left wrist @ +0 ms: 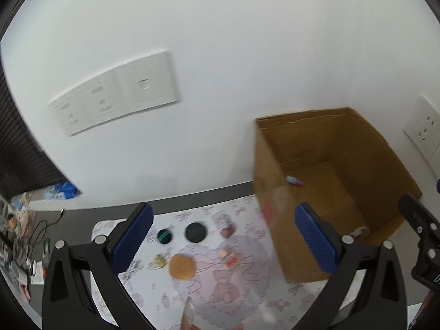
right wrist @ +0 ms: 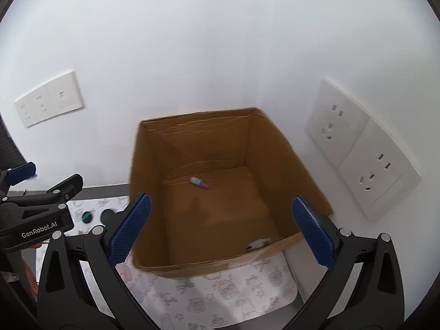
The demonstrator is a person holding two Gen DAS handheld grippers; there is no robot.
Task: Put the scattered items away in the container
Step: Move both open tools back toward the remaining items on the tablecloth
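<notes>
The cardboard box [right wrist: 275, 148] is plain brown, and the mat [right wrist: 220, 297] under it is white with pink doodles. A tan-orange puff [left wrist: 181, 267] lies on the mat near two black discs [left wrist: 195, 232], one ringed green. The tongs are black with blue pads [right wrist: 132, 228].

Even, bright indoor light washes the white wall [left wrist: 220, 41] nearly featureless. Both fisheye views bend strongly at their dark rims, and motion blur softens the cardboard box [right wrist: 277, 148] edges.

A white wall [right wrist: 220, 41] bearing socket plates [right wrist: 357, 148] is seen behind a dark table [left wrist: 176, 202] covered by a patterned mat [right wrist: 225, 297].
</notes>
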